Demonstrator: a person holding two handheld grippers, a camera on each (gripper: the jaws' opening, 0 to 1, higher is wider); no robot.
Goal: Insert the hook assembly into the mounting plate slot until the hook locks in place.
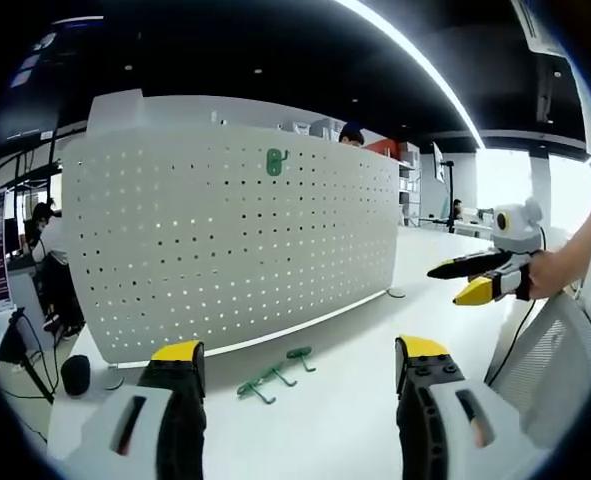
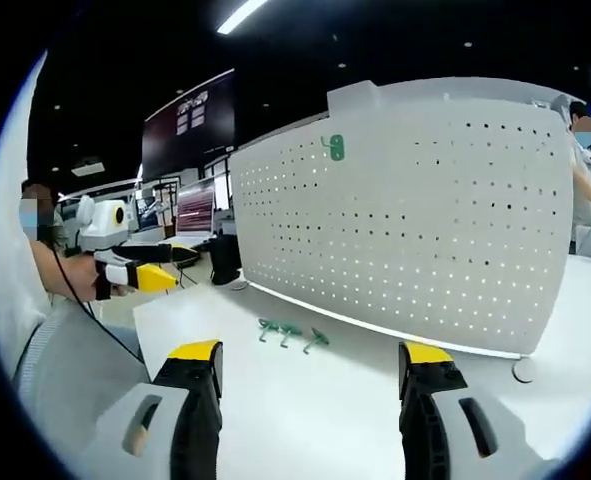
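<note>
In the left gripper view, the left gripper [image 1: 300, 365] rises from the bottom with its yellow-tipped jaws spread wide and nothing between them. Ahead stands a white perforated mounting plate [image 1: 225, 240], upright on a white table [image 1: 375, 330]. One green hook [image 1: 276, 161] already hangs high on the plate, near its top edge. At the foot of the plate, on the table, lie loose green hooks [image 1: 273, 373], a little apart from the plate's lower edge and just ahead of the open jaws. The right gripper [image 1: 475, 280] comes in well to the right of the plate, held in a person's hand; whether its jaws are parted there cannot be told.

In the right gripper view, the right gripper [image 2: 310, 365] shows its own jaws wide apart and empty. The mounting plate [image 2: 415, 210] stands ahead, the hung hook [image 2: 334, 148] near its upper left part. The loose hooks [image 2: 291, 333] lie on the table [image 2: 305, 400] just before the plate's base. The left gripper [image 2: 150, 268] is held well left of the plate.
</note>
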